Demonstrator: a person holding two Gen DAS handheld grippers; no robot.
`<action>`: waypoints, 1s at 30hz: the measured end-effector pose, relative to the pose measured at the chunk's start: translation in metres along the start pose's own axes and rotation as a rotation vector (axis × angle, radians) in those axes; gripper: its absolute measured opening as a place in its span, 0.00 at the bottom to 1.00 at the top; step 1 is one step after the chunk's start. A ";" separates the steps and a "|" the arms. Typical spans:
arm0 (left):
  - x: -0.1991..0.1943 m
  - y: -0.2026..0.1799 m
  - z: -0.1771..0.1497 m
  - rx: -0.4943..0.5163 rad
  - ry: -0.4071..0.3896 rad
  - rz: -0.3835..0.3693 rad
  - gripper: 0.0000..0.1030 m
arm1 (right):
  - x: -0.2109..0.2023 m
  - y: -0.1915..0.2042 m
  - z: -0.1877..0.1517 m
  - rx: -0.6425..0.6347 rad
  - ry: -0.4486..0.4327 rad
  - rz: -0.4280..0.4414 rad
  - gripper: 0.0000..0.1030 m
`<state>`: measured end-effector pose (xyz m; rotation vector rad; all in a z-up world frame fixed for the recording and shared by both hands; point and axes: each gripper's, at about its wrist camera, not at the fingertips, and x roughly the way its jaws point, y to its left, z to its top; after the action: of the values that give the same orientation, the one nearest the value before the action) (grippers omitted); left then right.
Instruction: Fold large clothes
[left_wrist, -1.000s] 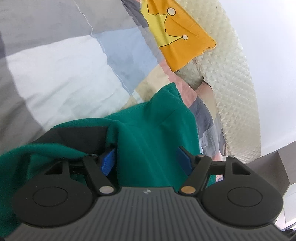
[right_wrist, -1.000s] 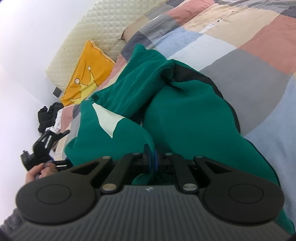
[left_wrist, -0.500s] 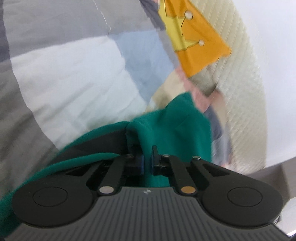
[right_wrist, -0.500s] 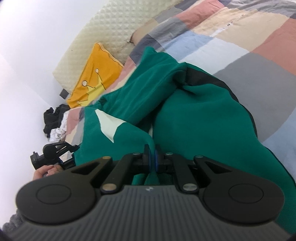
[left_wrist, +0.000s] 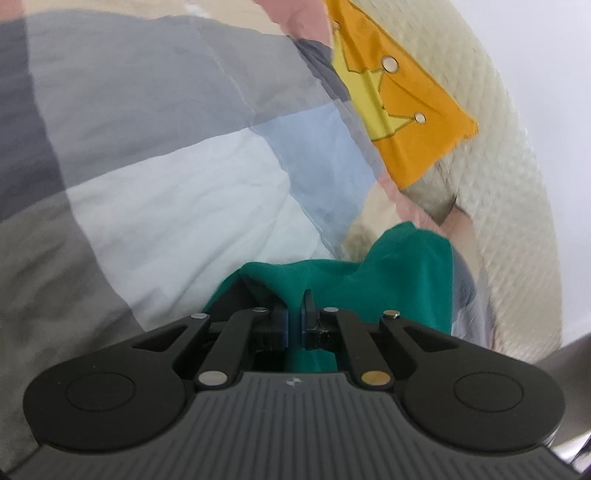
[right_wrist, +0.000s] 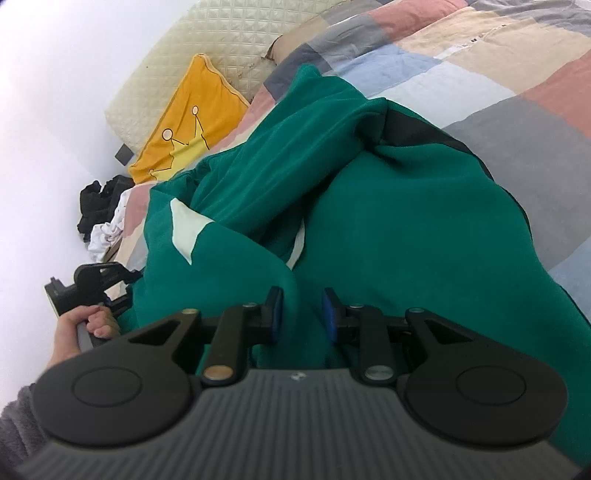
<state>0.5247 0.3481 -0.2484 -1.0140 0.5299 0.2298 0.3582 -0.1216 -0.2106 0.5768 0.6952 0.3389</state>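
Observation:
A large green garment (right_wrist: 388, 221) with a black band and a white patch lies rumpled on the patchwork bed cover (right_wrist: 517, 122). My left gripper (left_wrist: 294, 317) is shut on a fold of the green garment (left_wrist: 406, 273) and holds it lifted above the cover (left_wrist: 166, 192). It also shows at the left of the right wrist view (right_wrist: 92, 284), in the person's hand. My right gripper (right_wrist: 301, 314) is open, its blue pads apart, with green cloth between and under them.
An orange crown cushion (right_wrist: 188, 122) (left_wrist: 402, 107) leans on a quilted cream headboard (right_wrist: 229, 48) (left_wrist: 517, 206). Black and white clothes (right_wrist: 99, 206) lie piled at the bed's left edge by the white wall.
My left gripper closed on the green cloth and lifted it away from the bed. My right gripper, shut on the cloth before, has opened.

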 end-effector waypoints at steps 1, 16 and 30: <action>-0.001 -0.001 0.000 0.019 0.009 0.002 0.07 | -0.001 0.000 0.000 0.002 -0.002 0.001 0.27; -0.091 -0.042 -0.034 0.276 0.012 0.046 0.51 | -0.036 0.017 -0.003 -0.100 -0.055 -0.006 0.50; -0.217 -0.077 -0.095 0.670 0.052 0.087 0.54 | -0.109 0.030 -0.012 -0.208 -0.112 -0.073 0.50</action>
<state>0.3423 0.2398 -0.1169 -0.3460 0.6410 0.0888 0.2683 -0.1451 -0.1459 0.3686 0.5640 0.3042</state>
